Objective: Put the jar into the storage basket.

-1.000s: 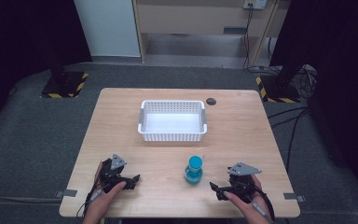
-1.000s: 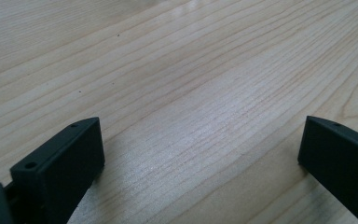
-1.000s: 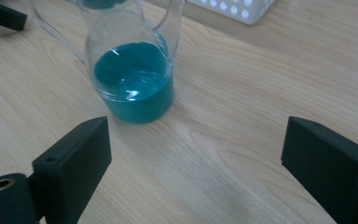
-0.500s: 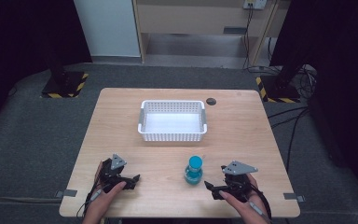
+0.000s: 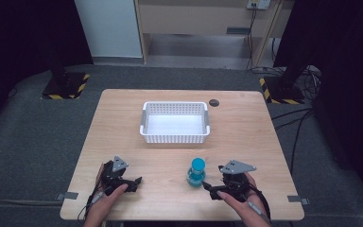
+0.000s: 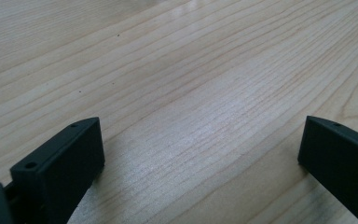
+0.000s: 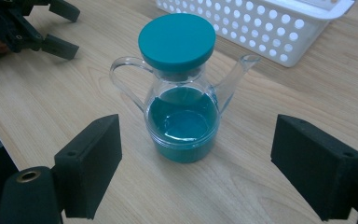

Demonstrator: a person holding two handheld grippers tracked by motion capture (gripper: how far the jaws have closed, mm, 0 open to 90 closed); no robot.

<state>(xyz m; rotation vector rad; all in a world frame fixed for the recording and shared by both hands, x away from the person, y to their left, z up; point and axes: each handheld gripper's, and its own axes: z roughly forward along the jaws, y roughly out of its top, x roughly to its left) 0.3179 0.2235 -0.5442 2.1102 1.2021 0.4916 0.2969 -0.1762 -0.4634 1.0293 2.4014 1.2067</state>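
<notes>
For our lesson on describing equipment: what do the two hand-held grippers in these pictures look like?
Each of the left gripper and the right gripper is a black frame with a grey three-cornered plate on top and a dark cable trailing back past the hand. Up close, the jaws carry thick, blocky black pads with small round holes in their top edges. Forearms show no sleeves.

The table (image 5: 123, 123) is pale wood with a fine straight grain and a soft sheen between the left gripper's (image 6: 200, 154) matt black jaws. Ahead of the right gripper's (image 7: 198, 170) matt, slightly grainy black pads (image 7: 95, 158) stands a clear glossy jug (image 7: 182, 116) with a smooth matt teal lid (image 7: 177, 41). Beyond it, the white basket (image 7: 261, 28) looks like perforated plastic.
</notes>
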